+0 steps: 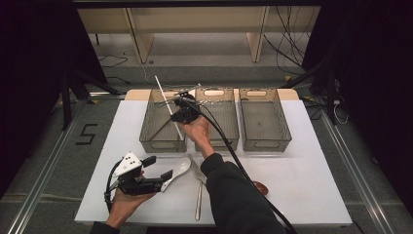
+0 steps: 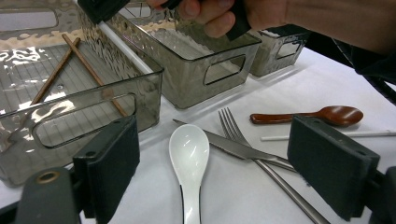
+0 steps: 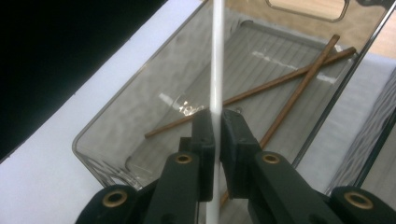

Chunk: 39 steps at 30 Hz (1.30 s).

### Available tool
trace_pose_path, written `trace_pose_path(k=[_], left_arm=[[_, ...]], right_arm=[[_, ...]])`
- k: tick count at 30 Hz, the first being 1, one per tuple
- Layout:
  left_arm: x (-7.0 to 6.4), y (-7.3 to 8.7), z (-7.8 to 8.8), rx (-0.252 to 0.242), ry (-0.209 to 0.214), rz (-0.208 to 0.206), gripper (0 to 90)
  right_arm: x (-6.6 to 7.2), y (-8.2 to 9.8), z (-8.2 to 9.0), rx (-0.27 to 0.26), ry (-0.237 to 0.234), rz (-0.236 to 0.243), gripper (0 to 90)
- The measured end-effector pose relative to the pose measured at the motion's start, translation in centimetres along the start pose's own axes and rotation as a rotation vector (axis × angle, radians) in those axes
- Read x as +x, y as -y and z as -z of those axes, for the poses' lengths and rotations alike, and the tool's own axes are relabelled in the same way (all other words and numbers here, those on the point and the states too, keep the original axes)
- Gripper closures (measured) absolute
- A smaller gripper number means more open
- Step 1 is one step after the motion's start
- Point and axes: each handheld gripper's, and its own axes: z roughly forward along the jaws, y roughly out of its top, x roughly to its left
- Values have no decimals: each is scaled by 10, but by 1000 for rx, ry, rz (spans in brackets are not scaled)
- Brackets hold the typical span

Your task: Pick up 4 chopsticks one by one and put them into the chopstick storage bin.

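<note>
My right gripper (image 3: 215,140) pinches the white chopstick (image 3: 216,60), its long axis steeply tilted above the left bin (image 3: 116,107) at the table's far edge.

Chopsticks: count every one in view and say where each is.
4. Two brown chopsticks lie crossed in the left bin. One white chopstick is clamped in the right hand-held gripper above that bin. Another white one lies on the table beside the brown spoon.
</note>
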Motion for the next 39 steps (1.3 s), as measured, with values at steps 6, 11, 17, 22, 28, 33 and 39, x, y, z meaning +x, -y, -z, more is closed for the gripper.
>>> trace_pose_path(k=[6, 11, 17, 22, 28, 33, 39], left_arm=[[0, 0, 0, 2, 3, 0, 166], [0, 0, 0, 2, 3, 2, 166], [0, 0, 0, 3, 3, 7, 166], [1, 0, 0, 2, 3, 7, 166], [1, 0, 0, -2, 3, 21, 165], [2, 0, 0, -4, 3, 27, 165], [2, 0, 0, 1, 2, 27, 165]], right_arm=[[-3, 5, -5, 17, 7, -9, 846], [-3, 6, -7, 30, 10, -10, 832], [-4, 4, -2, 22, -9, -12, 724], [-5, 1, 10, 14, -30, 8, 584], [-2, 2, 34, 14, -58, 71, 446], [1, 7, 61, 19, -72, 131, 400], [-6, 21, 88, 23, -76, 156, 364]])
